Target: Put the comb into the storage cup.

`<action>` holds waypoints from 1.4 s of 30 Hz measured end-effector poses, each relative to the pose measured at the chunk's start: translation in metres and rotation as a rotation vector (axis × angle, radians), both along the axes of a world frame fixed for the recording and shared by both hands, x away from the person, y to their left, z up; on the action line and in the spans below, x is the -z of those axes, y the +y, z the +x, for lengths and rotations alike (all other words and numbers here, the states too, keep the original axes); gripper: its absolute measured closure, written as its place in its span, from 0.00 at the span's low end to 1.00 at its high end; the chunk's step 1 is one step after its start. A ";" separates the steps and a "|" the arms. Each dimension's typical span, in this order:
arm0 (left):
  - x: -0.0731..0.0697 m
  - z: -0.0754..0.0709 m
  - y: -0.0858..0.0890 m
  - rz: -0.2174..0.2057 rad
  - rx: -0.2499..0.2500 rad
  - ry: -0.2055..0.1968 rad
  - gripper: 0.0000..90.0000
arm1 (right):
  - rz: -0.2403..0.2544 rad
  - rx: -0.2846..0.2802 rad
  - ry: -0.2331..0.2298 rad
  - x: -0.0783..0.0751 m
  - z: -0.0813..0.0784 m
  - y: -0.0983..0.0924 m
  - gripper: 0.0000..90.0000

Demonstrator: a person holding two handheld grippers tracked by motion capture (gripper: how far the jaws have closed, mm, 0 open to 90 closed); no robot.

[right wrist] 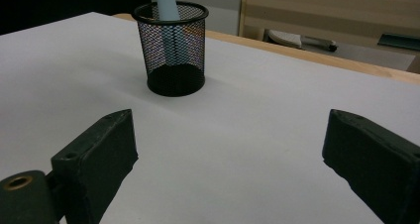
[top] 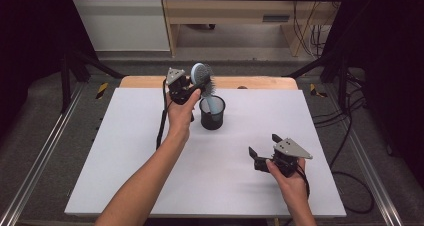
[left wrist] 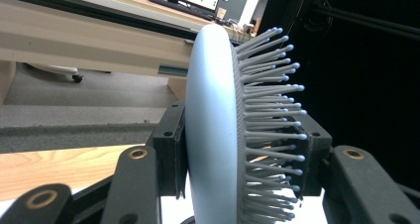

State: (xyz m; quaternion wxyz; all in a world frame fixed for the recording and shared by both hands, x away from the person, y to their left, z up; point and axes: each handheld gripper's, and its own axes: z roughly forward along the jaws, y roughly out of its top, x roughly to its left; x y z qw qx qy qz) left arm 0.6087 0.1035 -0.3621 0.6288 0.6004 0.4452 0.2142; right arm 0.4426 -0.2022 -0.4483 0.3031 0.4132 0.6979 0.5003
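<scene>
A pale blue hairbrush [top: 202,77] with grey bristles stands upright, its handle [right wrist: 167,16] down inside a black mesh cup [top: 212,113] near the table's far middle. My left gripper [top: 196,87] is shut on the brush's head [left wrist: 218,130], one jaw on its smooth back and one against the bristles. My right gripper [top: 263,145] rests low near the front right of the table, its jaws wide apart with nothing between them. It faces the mesh cup [right wrist: 172,48] from a distance.
A white sheet [top: 150,156] covers the wooden table [top: 260,82]. Black frame bars and cables stand around the table's edges, with a desk behind.
</scene>
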 end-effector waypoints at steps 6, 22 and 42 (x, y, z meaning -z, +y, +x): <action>0.005 -0.001 -0.003 0.008 0.002 0.006 0.56 | 0.002 -0.006 -0.004 -0.001 0.000 0.000 0.07; 0.015 0.001 -0.008 0.023 0.001 0.010 0.56 | 0.004 -0.004 -0.001 -0.001 0.000 -0.002 0.07; 0.020 0.003 -0.008 0.038 -0.007 0.021 0.55 | 0.006 -0.005 0.003 -0.001 0.000 -0.003 0.07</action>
